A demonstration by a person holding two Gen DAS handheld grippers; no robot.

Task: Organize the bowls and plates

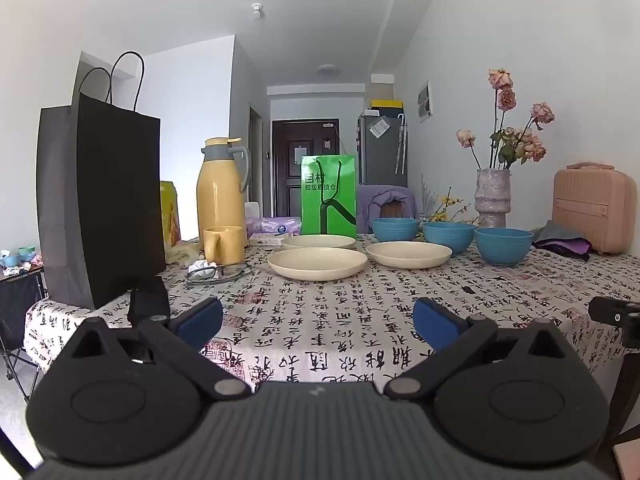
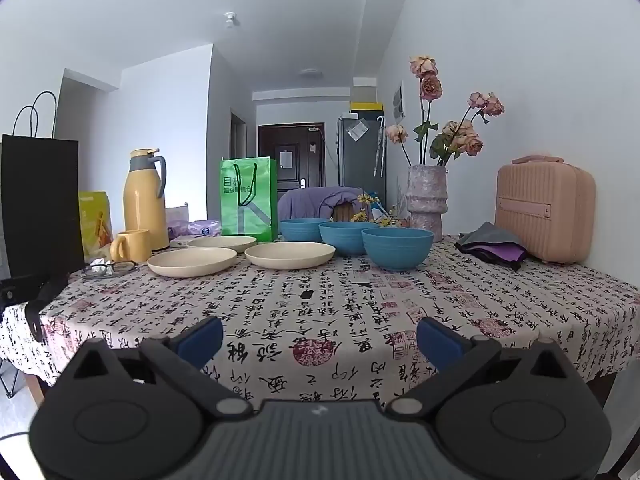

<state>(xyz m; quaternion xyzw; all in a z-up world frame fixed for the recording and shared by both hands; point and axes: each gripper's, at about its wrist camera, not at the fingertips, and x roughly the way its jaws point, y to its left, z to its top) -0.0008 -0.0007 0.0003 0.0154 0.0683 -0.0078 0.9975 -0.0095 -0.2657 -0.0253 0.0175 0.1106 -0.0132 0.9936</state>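
Note:
Three cream plates lie apart on the patterned tablecloth: a near one [image 1: 317,263] [image 2: 192,262], a right one [image 1: 408,254] [image 2: 289,255] and a far one [image 1: 318,242] [image 2: 222,243]. Three blue bowls stand in a row behind them: a left one [image 1: 395,229] [image 2: 302,229], a middle one [image 1: 449,235] [image 2: 347,236] and a right one [image 1: 503,245] [image 2: 397,247]. My left gripper [image 1: 318,322] is open and empty over the table's near edge. My right gripper [image 2: 320,340] is open and empty, also near the front edge.
A black paper bag [image 1: 100,204], a yellow thermos [image 1: 221,192], a yellow mug [image 1: 223,245], glasses [image 1: 218,272] and a green bag [image 1: 329,196] stand left and behind. A flower vase [image 2: 426,200], folded cloth [image 2: 492,249] and a pink case [image 2: 544,210] are at right.

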